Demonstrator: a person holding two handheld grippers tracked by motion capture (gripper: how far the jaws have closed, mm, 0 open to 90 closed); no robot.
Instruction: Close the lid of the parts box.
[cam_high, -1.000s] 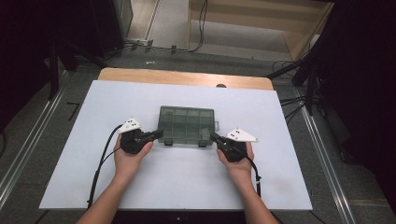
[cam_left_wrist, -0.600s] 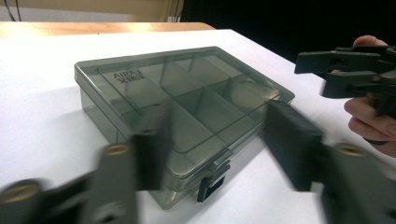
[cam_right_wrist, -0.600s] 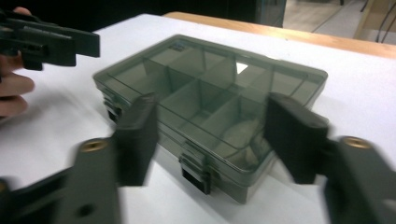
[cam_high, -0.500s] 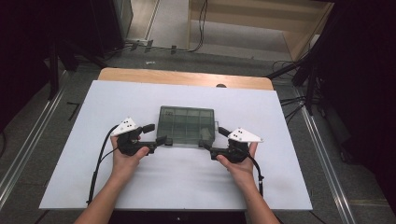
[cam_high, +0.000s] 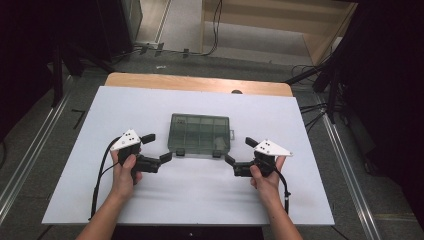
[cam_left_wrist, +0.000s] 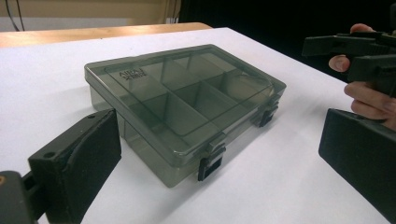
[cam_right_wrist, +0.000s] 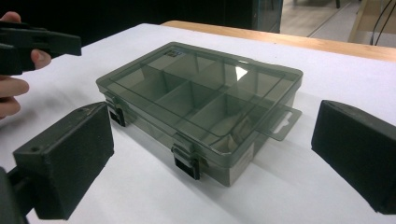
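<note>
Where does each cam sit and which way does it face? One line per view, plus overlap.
High view: above the person's side, facing forward and down on the white table; forearms and both claws show.
Left gripper view: rides the left claw, faces the compartment box between open jaws.
Right gripper view: rides the right claw, same from the opposite side.
Shared: the box's two latches.

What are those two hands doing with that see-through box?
A person holds a hand-held gripper in each hand at a white table. Between them sits a smoky grey, see-through plastic box with dividers, its lid shut and both black latches closed. The left hand-held gripper and the right hand-held gripper have just been opening their jaws, with nothing between them. Each sits near a front corner of the box, not touching it.
</note>
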